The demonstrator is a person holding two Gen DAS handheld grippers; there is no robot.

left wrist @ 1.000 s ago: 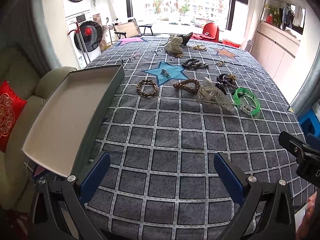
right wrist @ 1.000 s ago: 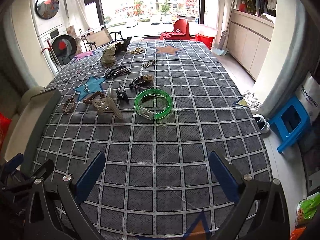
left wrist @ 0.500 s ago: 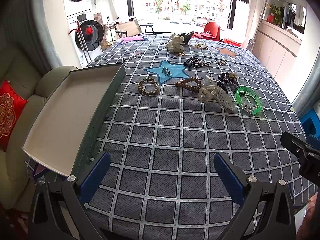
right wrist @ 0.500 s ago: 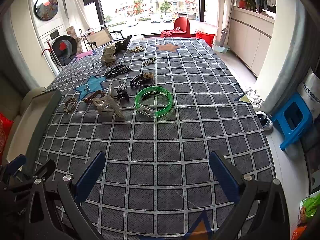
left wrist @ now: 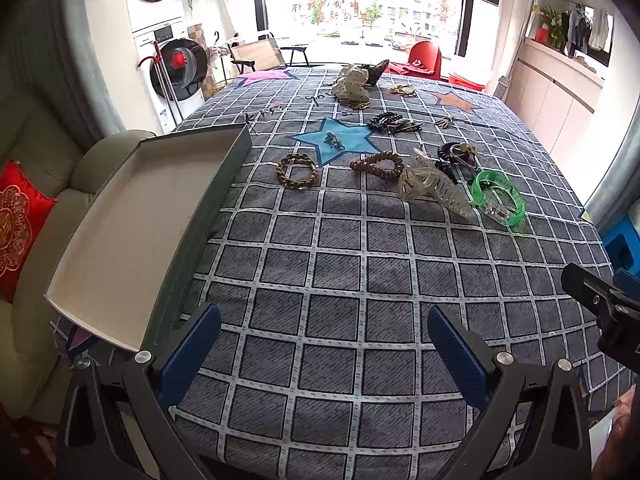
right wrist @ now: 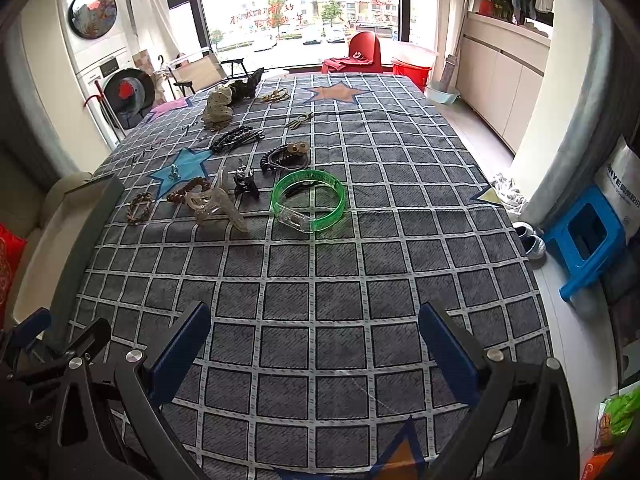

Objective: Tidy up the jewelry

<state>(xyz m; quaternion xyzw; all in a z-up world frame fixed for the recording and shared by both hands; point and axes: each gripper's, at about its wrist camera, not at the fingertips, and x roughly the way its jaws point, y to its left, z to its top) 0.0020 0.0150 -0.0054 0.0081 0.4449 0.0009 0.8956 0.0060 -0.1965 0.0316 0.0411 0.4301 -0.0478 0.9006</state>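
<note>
**op:** Looking down both wrist cams right now. My left gripper (left wrist: 324,346) has its jaws spread wide with nothing between them, hovering over bare checked tablecloth (left wrist: 340,272) at the near edge. My right gripper (right wrist: 314,340) is the same, wide apart and empty, over the cloth too.

**reply:** ok and where's the jewelry?

**op:** All well ahead of both grippers, mid-table. Nearest to the right one is the green bangle (right wrist: 308,200), lying flat. Just left of it is a clear hair claw (right wrist: 214,206), then a brown bead bracelet (right wrist: 188,192), and another beaded bracelet (right wrist: 139,208) further left. A black clip (right wrist: 245,184) sits just behind the claw. More pieces are scattered toward the window, too small to name.

**reply:** tray?

**op:** The open box (left wrist: 132,236) sits on the table's left edge, just beside my left gripper's left finger, white inside.
</note>
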